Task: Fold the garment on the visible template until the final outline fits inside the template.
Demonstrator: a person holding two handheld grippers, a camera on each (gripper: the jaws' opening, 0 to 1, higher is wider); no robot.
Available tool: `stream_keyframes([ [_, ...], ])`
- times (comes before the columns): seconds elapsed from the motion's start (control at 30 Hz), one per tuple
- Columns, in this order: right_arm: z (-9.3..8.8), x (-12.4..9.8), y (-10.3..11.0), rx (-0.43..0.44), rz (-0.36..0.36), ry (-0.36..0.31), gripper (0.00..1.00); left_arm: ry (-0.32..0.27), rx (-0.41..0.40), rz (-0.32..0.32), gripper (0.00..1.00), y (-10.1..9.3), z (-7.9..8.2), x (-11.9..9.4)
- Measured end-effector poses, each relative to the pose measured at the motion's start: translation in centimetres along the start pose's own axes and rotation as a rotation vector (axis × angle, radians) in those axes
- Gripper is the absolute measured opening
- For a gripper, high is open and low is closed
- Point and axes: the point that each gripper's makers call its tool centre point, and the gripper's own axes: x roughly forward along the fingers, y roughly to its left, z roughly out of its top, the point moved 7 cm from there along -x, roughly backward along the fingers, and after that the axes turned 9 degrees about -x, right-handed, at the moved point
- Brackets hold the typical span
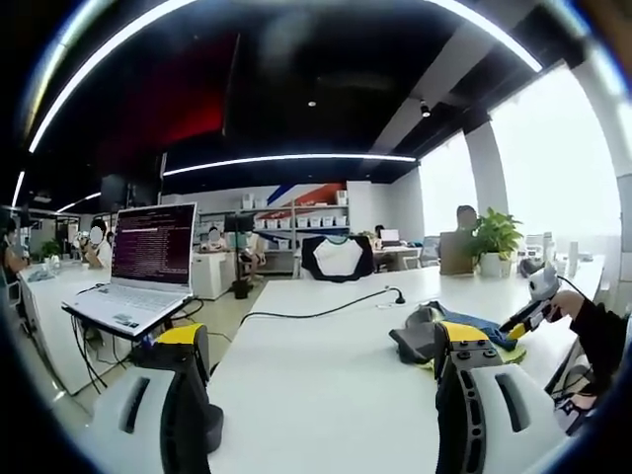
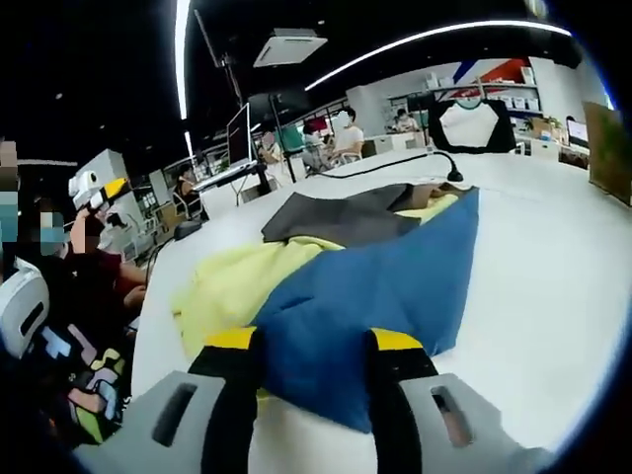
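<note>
Left hand-held gripper [image 1: 321, 395]: your jaws stand wide apart with nothing between them, raised over the white worktop [image 1: 326, 365]; yellow-tipped, they rise from the bottom of the left gripper view.
Right hand-held gripper [image 2: 311, 380]: your jaws are spread, and the near edge of the blue cloth [image 2: 375, 286] lies between the yellow tips. You cannot tell from the right gripper view whether the pads touch it; nothing is clamped.
Garments, right gripper view: a loose pile on the worktop [image 2: 553, 267]. The blue cloth lies on top and nearest you; a yellow cloth [image 2: 232, 286] spreads beneath it to the left; a dark grey cloth [image 2: 336, 219] lies at the far end.
Garments, left gripper view: the same pile [image 1: 444, 331] sits on the worktop to the right, just beyond your right jaw.
Other gripper: it enters the left gripper view from the right edge [image 1: 533, 301], held in a hand with a dark sleeve.
Cable: a black cable [image 1: 316, 313] runs across the worktop behind the pile.
Laptop: an open laptop [image 1: 148, 262] stands on a stand to the left, screen lit.
Surroundings: an open office with people seated at far desks, and a potted plant [image 1: 494, 237] near the window.
</note>
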Motion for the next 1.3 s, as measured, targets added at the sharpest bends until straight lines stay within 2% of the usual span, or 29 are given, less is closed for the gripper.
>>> stream_keyframes([
  [0.07,-0.3,0.2,0.1,-0.061,0.029,0.033,0.28,0.001,-0.002,0.008,1.00,0.2,0.0,0.1],
  [0.2,-0.3,0.6,0.3,-0.091,0.087,0.032,0.20,0.009,-0.001,0.013,1.00,0.2,-0.2,0.2],
  [0.43,0.4,-0.2,0.3,-0.092,0.102,0.029,0.07,0.016,0.003,0.012,1.00,-0.2,-0.3,0.3],
  [0.53,0.7,-0.8,0.6,-0.102,0.097,0.000,0.03,0.020,0.005,0.008,1.00,-0.4,-0.4,0.4],
  [0.57,0.8,-1.0,0.7,-0.108,0.097,-0.008,0.03,0.023,0.006,0.006,1.00,-0.5,-0.5,0.4],
  [0.6,0.9,-0.9,0.9,-0.167,0.097,-0.042,0.02,0.021,0.006,0.005,0.99,-0.6,-0.5,0.4],
  [0.63,0.8,-1.0,1.0,-0.196,0.087,-0.045,0.02,-0.001,-0.006,0.006,0.99,-0.6,-0.3,0.4],
  [0.8,0.9,-1.7,1.5,-0.196,0.064,-0.055,0.01,0.014,0.027,0.010,0.99,-0.8,-0.4,0.2],
  [1.3,4.8,-5.7,2.3,-0.277,-0.034,-0.128,0.01,0.030,0.019,0.000,0.99,-0.8,-0.6,0.5],
])
